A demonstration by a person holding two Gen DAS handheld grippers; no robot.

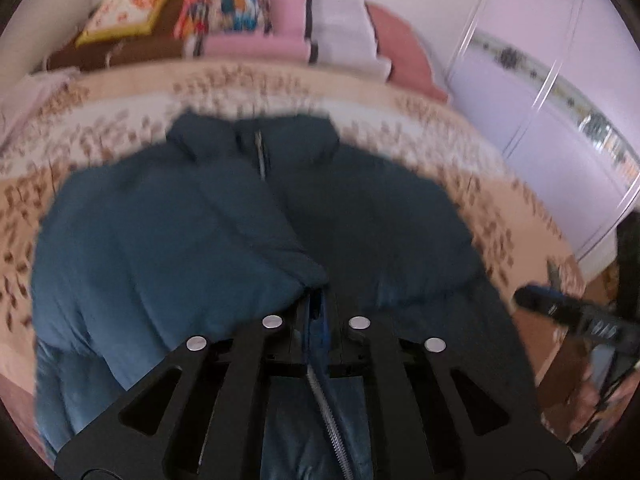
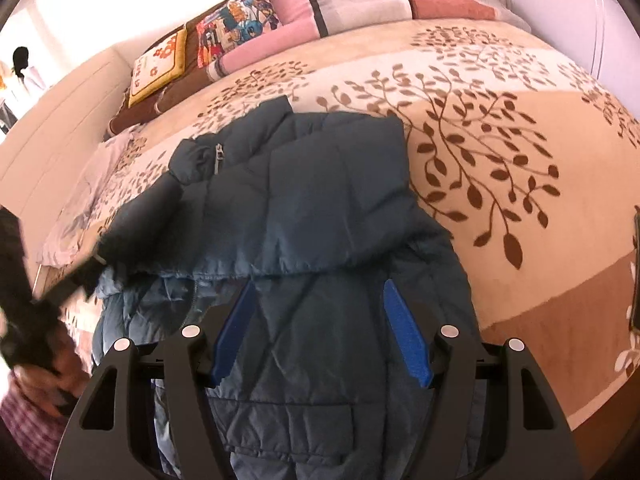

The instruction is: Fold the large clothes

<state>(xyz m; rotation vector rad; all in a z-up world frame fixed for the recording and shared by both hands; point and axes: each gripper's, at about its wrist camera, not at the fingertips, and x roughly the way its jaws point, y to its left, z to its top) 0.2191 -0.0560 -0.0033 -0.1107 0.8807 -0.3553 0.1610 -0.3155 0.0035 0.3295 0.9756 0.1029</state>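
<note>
A dark teal puffer jacket (image 1: 180, 240) lies spread on the bed, collar away from me, zipper (image 1: 262, 152) up the front. In the blurred left wrist view my left gripper (image 1: 318, 304) has its fingers close together on the jacket's zippered front edge, low at the hem end. A sleeve is folded across the chest, its cuff just past the fingertips. In the right wrist view the jacket (image 2: 320, 200) has its top part folded over. My right gripper (image 2: 318, 300) hovers open over the lower body of the jacket, nothing between its blue pads (image 2: 404, 336). The left gripper (image 2: 86, 276) shows blurred at the left.
The bed cover (image 2: 500, 160) is beige with brown leaf prints. Pillows and folded blankets (image 2: 240, 28) line the head of the bed. A white cloth (image 2: 80, 208) lies at the bed's left edge. Lilac wardrobe doors (image 1: 540, 100) stand beyond the right side. A hand in a plaid sleeve (image 2: 28, 412) holds the left gripper.
</note>
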